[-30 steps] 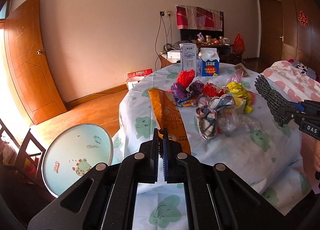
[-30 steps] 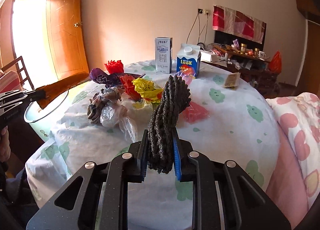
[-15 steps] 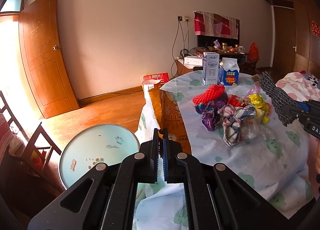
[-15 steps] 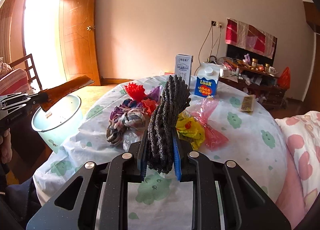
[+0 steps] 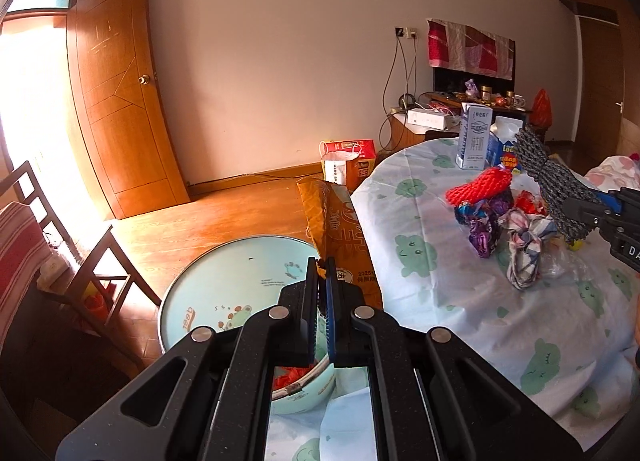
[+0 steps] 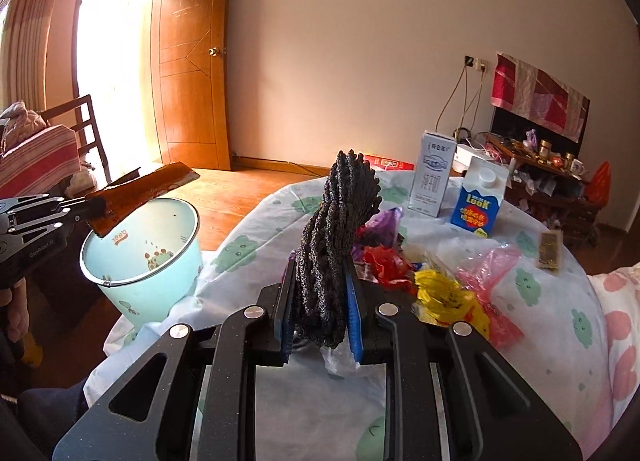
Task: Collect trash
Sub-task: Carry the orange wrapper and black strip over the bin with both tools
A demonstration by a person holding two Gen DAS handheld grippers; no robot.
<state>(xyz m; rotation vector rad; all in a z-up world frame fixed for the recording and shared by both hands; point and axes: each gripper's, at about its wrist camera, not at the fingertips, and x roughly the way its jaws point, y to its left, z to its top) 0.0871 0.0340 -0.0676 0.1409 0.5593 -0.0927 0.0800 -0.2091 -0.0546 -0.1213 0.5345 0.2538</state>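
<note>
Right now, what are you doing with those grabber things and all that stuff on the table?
A person is clearing trash off the table, with a gripper in each hand. The left gripper is pinching a flat orange wrapper above the pale blue bucket on the floor beside the table. The right gripper is holding a dark bundle of rope over the table. More crumpled wrappers and plastic bags and two cartons are on the table.

Glossy plastic bucket (image 6: 152, 257) — rough rope (image 6: 336, 245)
</note>
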